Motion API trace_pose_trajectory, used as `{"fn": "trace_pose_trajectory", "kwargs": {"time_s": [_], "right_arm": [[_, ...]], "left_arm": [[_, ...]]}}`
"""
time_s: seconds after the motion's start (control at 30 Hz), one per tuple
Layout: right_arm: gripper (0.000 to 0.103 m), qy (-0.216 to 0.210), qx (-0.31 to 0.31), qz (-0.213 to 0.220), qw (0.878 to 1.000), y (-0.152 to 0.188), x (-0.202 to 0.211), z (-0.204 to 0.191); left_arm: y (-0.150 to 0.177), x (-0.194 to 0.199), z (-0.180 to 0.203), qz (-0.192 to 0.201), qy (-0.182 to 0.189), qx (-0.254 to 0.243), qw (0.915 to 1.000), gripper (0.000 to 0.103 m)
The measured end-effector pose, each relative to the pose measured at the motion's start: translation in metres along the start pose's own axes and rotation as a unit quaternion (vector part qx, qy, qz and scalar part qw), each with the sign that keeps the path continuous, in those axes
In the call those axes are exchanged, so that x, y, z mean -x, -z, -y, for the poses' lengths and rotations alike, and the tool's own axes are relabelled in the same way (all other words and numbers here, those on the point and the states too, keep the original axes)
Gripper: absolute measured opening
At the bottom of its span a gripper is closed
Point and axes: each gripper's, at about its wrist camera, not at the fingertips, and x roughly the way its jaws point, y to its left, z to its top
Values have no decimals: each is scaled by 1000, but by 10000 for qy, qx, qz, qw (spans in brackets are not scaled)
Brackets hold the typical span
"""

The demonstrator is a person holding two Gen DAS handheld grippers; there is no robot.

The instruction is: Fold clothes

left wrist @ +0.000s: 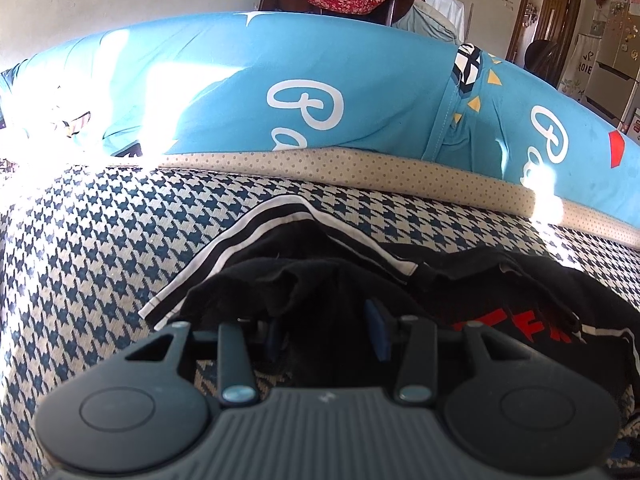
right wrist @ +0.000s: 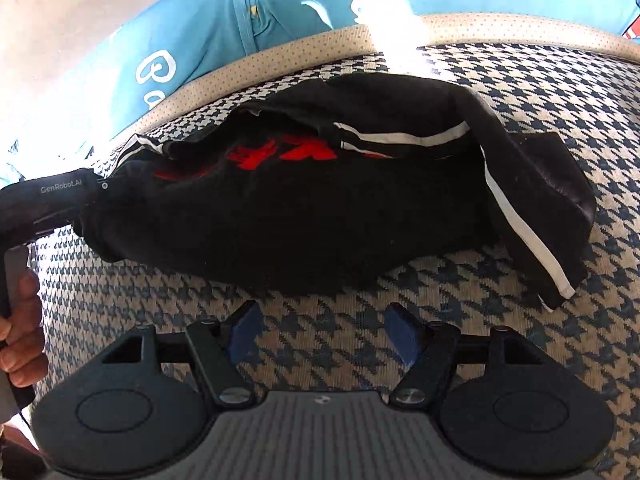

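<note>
My black garment (right wrist: 320, 208) carries white stripes and red lettering. It lies on a navy-and-cream houndstooth cover (right wrist: 520, 360), edged by a beige dotted border (left wrist: 360, 168). Behind, the cushion (left wrist: 240, 92) is bright blue with white script. My hand-held gripper (right wrist: 324, 330) has blue pads (right wrist: 402, 334).

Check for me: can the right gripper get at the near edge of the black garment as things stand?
Probably yes. The right gripper is open with only bare houndstooth cover between its fingers, and the black garment has its near hem just ahead, unobstructed. The left gripper grips the garment's far left end, clear of that path.
</note>
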Motion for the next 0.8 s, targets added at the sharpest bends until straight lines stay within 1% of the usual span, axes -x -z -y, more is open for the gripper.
{"fn": "trace_pose_trajectory", "kwargs": {"time_s": [0.07,0.13,0.2,0.23,0.27,0.33,0.37,0.47,0.6,0.73,0.8], "right_arm": [[68,105,-38,182,9998,-4,-3,-2],[68,122,-77,373,9992,-5,-6,-4],[66,123,-92,517,9985,-7,-8,-6],[51,110,-76,574,9983,-8,-8,-7],[30,97,-60,631,9979,-9,-8,-9],[14,49,-58,768,9970,-12,-4,-11],[11,13,-74,849,9964,-14,-1,-11],[7,-93,-120,1092,9939,-20,9,-11],[6,-392,-6,1590,9865,-27,34,-12],[5,-1066,-241,1884,9760,-35,59,-3],[5,-1406,-401,2016,9685,-37,70,3]], "left_arm": [[0,-1,0,5,0,-14,10000,40],[0,-1,1,20,-4,-37,10000,40],[0,1,1,62,12,-19,10000,40],[-1,3,1,92,19,-4,10000,36],[-2,5,1,124,25,3,9999,33],[-4,10,1,201,23,-37,9998,31],[-4,12,1,234,22,-57,9997,31],[-7,21,-1,336,21,-56,9994,31],[-14,36,-6,590,-26,-4,9983,29],[-22,59,-13,1042,21,62,9945,29],[-25,67,-16,1153,57,94,9933,29]]}}
